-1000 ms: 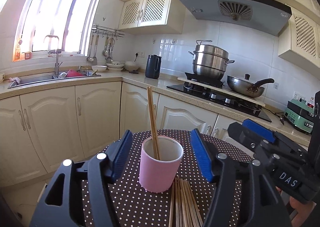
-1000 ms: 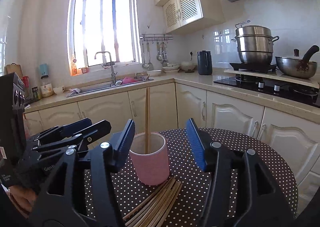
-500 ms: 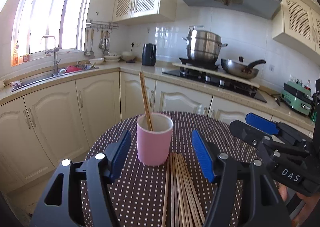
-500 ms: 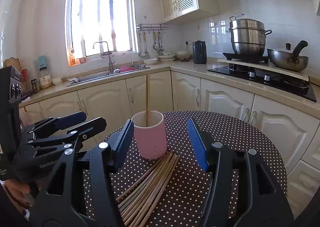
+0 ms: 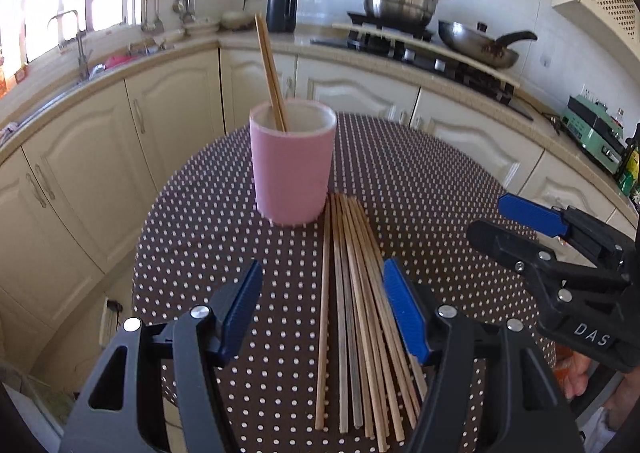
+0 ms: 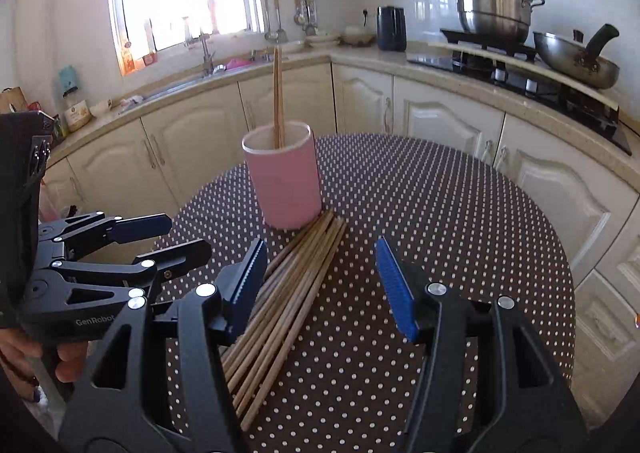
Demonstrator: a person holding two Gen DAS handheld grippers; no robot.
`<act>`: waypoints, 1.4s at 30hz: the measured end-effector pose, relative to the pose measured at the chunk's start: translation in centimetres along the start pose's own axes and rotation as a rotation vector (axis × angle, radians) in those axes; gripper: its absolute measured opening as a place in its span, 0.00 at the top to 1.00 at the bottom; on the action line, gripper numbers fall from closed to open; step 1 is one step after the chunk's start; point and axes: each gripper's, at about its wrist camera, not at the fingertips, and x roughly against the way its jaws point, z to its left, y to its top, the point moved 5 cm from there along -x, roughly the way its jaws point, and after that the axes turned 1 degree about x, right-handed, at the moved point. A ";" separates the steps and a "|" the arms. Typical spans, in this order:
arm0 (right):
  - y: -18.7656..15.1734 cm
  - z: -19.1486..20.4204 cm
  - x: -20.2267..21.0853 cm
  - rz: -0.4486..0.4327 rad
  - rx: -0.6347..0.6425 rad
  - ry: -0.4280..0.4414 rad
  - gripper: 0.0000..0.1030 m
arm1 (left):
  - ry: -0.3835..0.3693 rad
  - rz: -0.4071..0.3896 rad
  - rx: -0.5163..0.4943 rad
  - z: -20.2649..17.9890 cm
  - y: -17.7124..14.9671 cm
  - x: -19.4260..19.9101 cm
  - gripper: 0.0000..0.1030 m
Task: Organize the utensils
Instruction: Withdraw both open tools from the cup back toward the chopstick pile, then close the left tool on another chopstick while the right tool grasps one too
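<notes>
Both tools, left and right, hang released above the table. Your chopsticks lie bundled beside the cup: light, stiff, slippery. Pinch a pair mid-length.

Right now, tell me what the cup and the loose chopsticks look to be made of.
Pink cup: likely matte ceramic or plastic; thick pale rim, no gloss.
Loose chopsticks: apparently bare wood or bamboo; tan, dull, slightly uneven in tone.
</notes>
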 end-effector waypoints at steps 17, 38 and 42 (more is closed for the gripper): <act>-3.8 -1.5 -4.8 0.241 -0.053 0.027 0.45 | 0.027 0.210 -0.044 0.3 -2.2 -6.1 0.61; -3.1 -0.8 -11.0 0.442 -0.108 0.092 0.65 | 0.040 0.307 -0.017 -0.6 -1.5 -11.6 0.94; -3.1 0.3 -11.7 0.465 -0.068 0.031 0.67 | 0.050 0.308 -0.023 0.0 -1.9 -11.1 0.94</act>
